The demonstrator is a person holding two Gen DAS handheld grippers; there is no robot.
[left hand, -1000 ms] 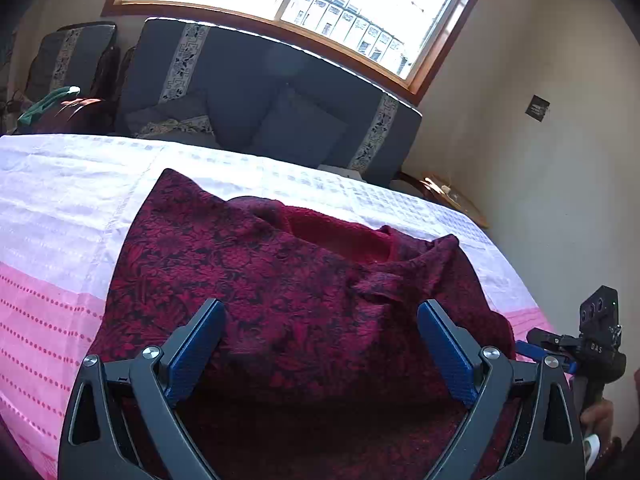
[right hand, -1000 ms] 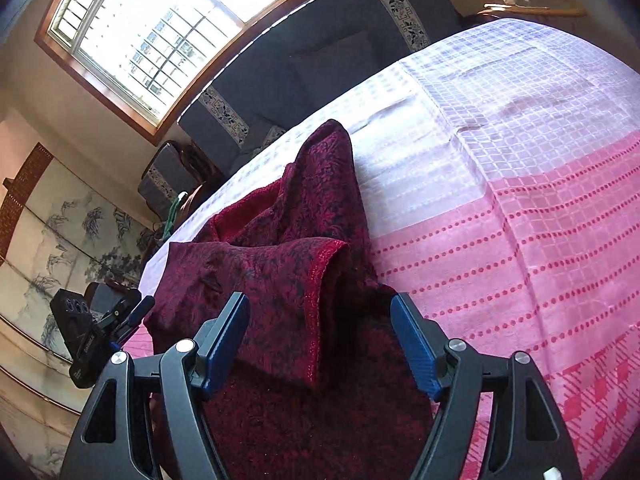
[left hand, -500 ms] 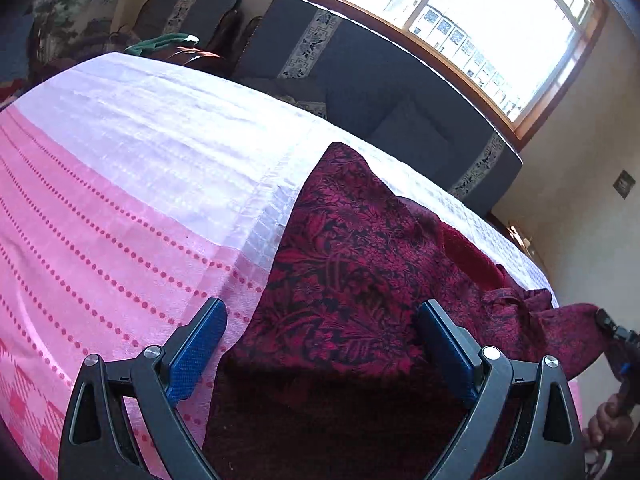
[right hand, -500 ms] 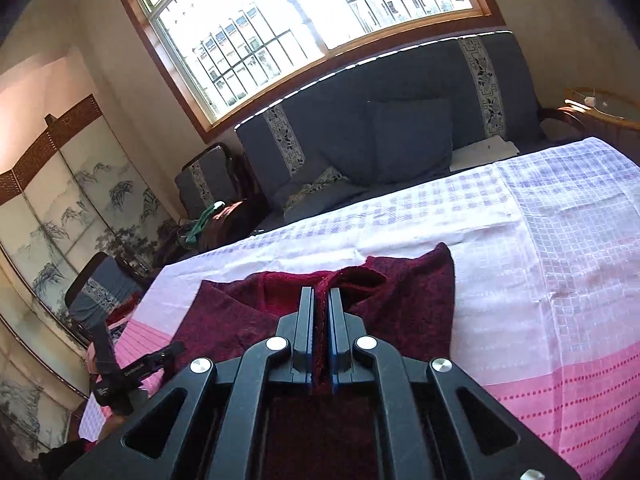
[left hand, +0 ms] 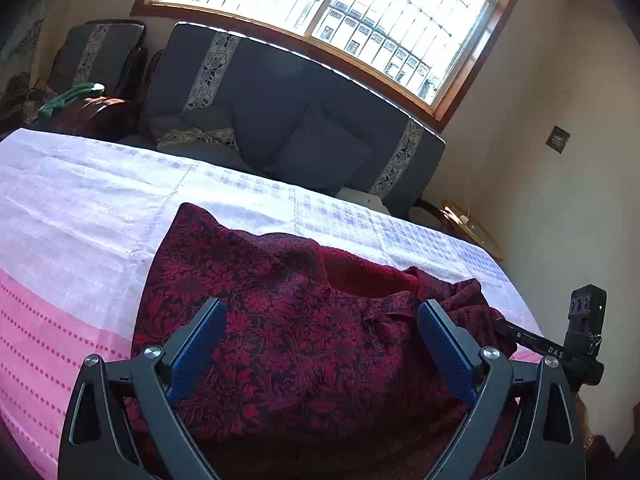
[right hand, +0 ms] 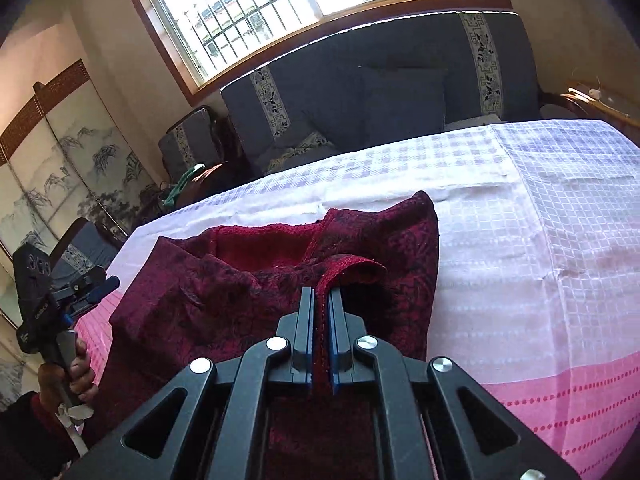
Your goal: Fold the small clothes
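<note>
One dark red garment (left hand: 304, 344) with a leafy pattern lies rumpled on the surface (left hand: 92, 216), which we see covered by a cloth, white with a woven check at the far side and pink with dotted lines nearer to us. Its plain red inner side (right hand: 264, 248) shows at the open neck, and a hemmed edge (right hand: 344, 270) is folded up toward us in the right wrist view.

We hold that hemmed edge with our right gripper (right hand: 321, 320): its fingers (right hand: 306, 320) are clenched on a thin fold of the cloth, which runs between the blue pads. From our left wrist camera the same gripper (left hand: 532, 340) shows at the garment's right edge, reaching in from the side.

Our left gripper (left hand: 320, 344) hangs above the near part of the garment with its fingers (left hand: 196, 348) spread wide and grasping nothing; the patterned cloth fills the gap between them, but whether the pads touch it we cannot tell. In the right wrist view we see this gripper (right hand: 86, 286) at the garment's left side, held by a hand (right hand: 76, 372) in a dark red sleeve (right hand: 28, 420).

Beyond the surface stands a dark blue sofa (left hand: 280, 92) with pale patterned bands and a square cushion (left hand: 320, 148). Above it is a wide barred window (left hand: 332, 12) in a wooden frame. A painted folding screen (right hand: 60, 168) stands at the left wall, and a small wooden side table (left hand: 472, 228) sits in the right corner.
</note>
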